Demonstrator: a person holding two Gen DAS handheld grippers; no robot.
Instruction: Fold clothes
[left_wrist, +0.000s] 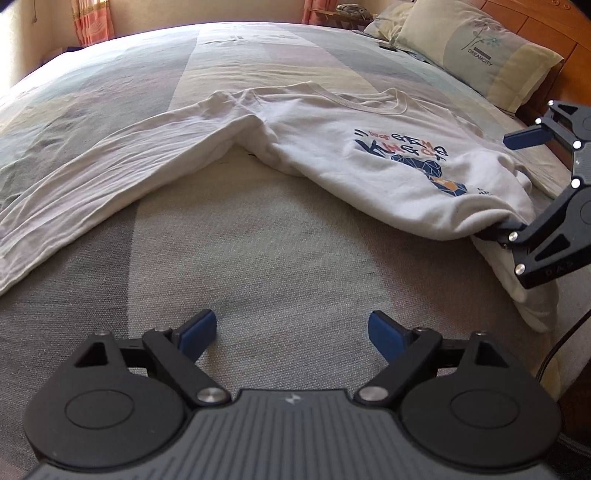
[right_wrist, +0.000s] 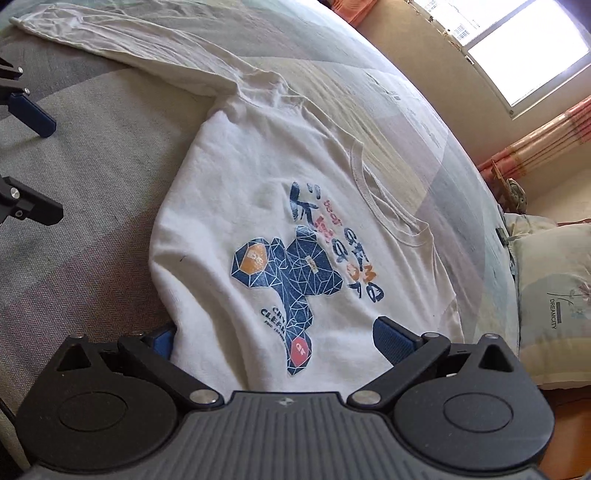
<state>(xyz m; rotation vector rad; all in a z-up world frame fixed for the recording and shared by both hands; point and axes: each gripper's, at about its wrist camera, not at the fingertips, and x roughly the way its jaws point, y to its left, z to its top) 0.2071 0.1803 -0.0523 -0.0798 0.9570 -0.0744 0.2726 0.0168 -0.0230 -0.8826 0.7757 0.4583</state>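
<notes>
A white long-sleeved shirt (left_wrist: 332, 158) (right_wrist: 240, 192) with a blue bear print lies on the bed, its body partly folded over. One sleeve (left_wrist: 92, 184) (right_wrist: 129, 48) stretches away to the left. My right gripper (right_wrist: 277, 339) (left_wrist: 506, 184) is open wide at the shirt's hem end, one finger tucked under the fabric and the other above it. The left gripper (left_wrist: 291, 332) (right_wrist: 48, 170) is open over bare bedspread, short of the shirt, with nothing between its fingers.
A striped bedspread (left_wrist: 258, 240) covers the large bed. Pillows (left_wrist: 476, 48) (right_wrist: 554, 295) lean against a wooden headboard (left_wrist: 535, 22). A bright window (right_wrist: 517, 48) and pink curtains (left_wrist: 92, 18) are beyond the bed. A dark cable (left_wrist: 561, 343) hangs at the bed's edge.
</notes>
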